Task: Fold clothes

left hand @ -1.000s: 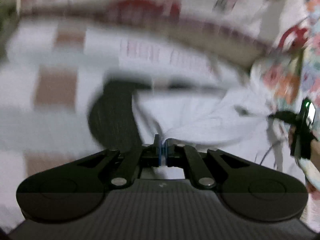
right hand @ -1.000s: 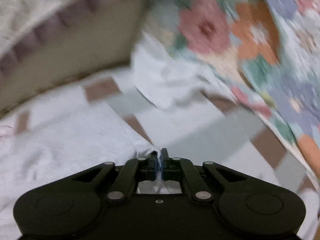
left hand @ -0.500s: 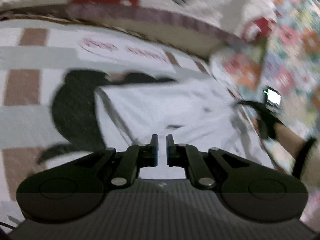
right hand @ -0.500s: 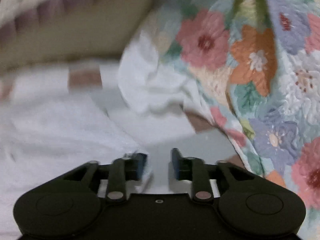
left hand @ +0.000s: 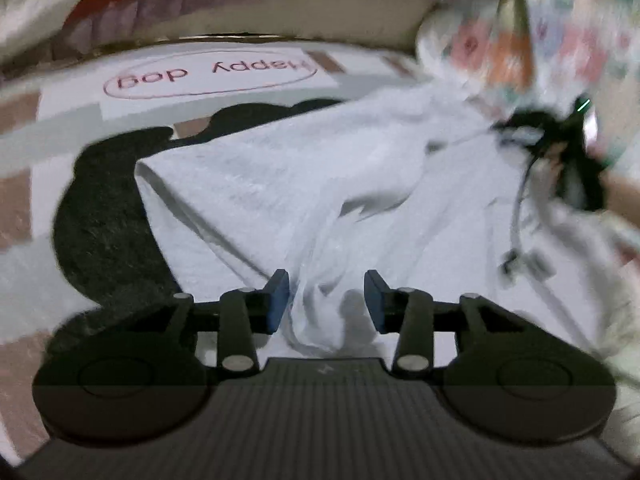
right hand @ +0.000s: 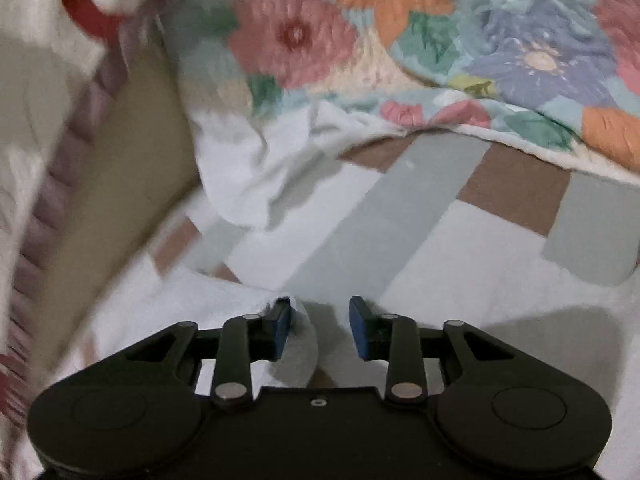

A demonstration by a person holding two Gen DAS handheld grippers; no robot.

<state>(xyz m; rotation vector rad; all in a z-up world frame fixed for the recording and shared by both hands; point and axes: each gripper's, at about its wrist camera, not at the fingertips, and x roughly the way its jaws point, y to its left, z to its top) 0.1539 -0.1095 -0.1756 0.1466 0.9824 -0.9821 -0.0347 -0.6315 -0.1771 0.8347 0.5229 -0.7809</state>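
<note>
Pointing steeply down toward the bedding, the left gripper (left hand: 326, 300) hangs over the near end of the white garment (left hand: 304, 184). Its jaws are opening, roughly half apart. A bunched fold of the white cloth rises between the blue pads (left hand: 277, 300), but neither pad presses on it, so nothing is gripped.

The garment lies spread on the patchwork bedspread (left hand: 48, 216), its long folded edge running from the gripper up toward the far right. It partly covers a dark dog-shaped patch (left hand: 104, 216) on the bedspread. Beyond that, near the far edge, an oval label (left hand: 210, 77) carries upside-down lettering. At the right side of the left wrist view, the person's other hand (left hand: 560, 168) shows blurred, holding the black body of the second tool over the garment's right edge.

The right gripper (right hand: 320, 326) also tilts down toward the bedspread (right hand: 460, 248). Its jaws are opening, at about the same partial width. A corner of the white garment (right hand: 298, 344) lies between them, just beside the left pad (right hand: 282, 326); contact cannot be confirmed, and the right pad stands clear. A second heap of white cloth (right hand: 256, 160) lies farther off, against a floral quilt (right hand: 440, 40) at the bedspread's far edge.
</note>
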